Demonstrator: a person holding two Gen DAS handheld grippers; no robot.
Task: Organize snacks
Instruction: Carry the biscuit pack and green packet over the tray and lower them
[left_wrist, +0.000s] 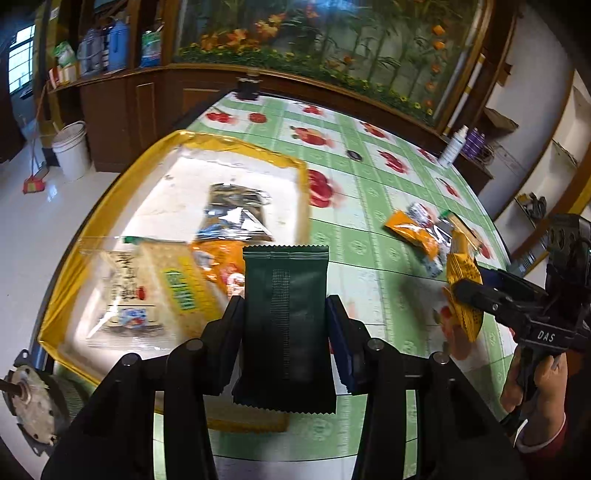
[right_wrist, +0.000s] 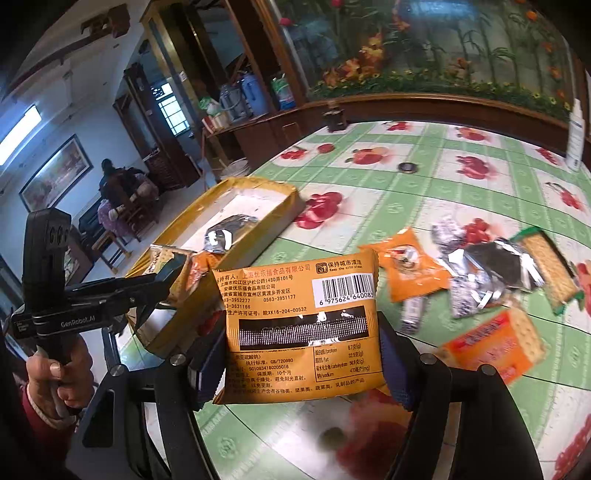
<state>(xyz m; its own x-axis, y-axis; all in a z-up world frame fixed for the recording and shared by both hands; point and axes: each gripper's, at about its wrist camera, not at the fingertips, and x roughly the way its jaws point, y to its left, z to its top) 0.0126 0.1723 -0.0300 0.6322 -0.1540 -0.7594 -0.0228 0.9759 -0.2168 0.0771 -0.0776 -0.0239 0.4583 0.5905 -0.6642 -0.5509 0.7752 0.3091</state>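
Note:
My left gripper (left_wrist: 285, 306) is shut on a dark green snack packet (left_wrist: 286, 325), held above the near right corner of the yellow box (left_wrist: 110, 192). The box holds a cracker pack (left_wrist: 155, 291), a silver packet (left_wrist: 236, 214) and an orange packet (left_wrist: 221, 262). My right gripper (right_wrist: 299, 354) is shut on an orange-yellow snack packet (right_wrist: 303, 328) with a barcode, held above the table to the right of the box (right_wrist: 280, 214). The right gripper also shows in the left wrist view (left_wrist: 476, 295), the left gripper in the right wrist view (right_wrist: 162, 280).
Loose snacks lie on the green fruit-pattern tablecloth (right_wrist: 406, 206): an orange packet (right_wrist: 413, 269), silver packets (right_wrist: 491, 269), cracker packs (right_wrist: 550, 273) and an orange cracker pack (right_wrist: 495, 343). A white bottle (left_wrist: 454, 146) and a small dark ring (left_wrist: 354, 156) sit farther back.

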